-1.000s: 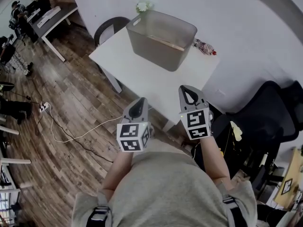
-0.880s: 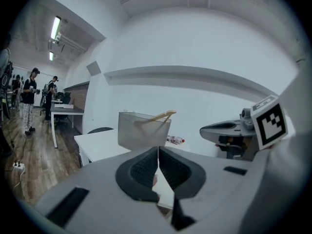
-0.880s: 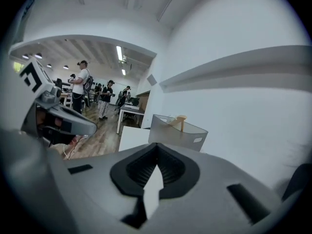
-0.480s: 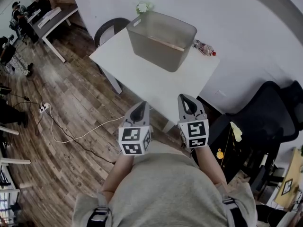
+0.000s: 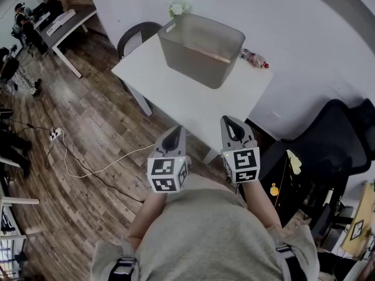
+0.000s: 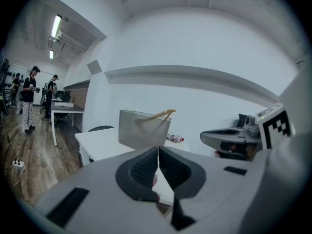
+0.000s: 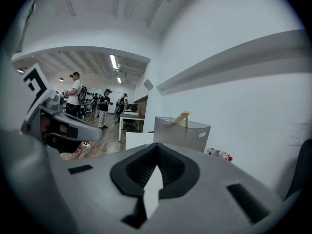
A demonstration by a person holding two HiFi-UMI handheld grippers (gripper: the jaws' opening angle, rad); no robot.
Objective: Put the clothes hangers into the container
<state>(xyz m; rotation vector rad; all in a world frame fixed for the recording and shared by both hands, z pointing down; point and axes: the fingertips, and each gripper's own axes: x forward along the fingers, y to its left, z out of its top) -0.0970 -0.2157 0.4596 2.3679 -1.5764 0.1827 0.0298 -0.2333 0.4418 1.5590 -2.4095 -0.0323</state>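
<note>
1. Grey, half-transparent container [image 5: 200, 45] stands on the far part of the white worktop [image 5: 187, 101], close to the wall [image 5: 287, 16].
2. One wooden clothes hanger [image 5: 206, 53] lies slanted inside it; in both gripper views one end of it rises above the rim.
3. The left claw [image 6: 158, 149] is pressed together at the tips, and nothing is between its jaws.
4. The right claw [image 7: 156, 147] is also pressed together and pinches nothing.
5. Both claws are side by side on the near side of the worktop, well apart from the container and pointing toward it.
6. A small bottle [image 5: 255, 59] lies on the worktop near the right side of the container.
7. A black chair [image 5: 337, 142] stands at the right, and a white cable [image 5: 88, 168] lies on the wooden floor [image 5: 88, 116] at the left.
</note>
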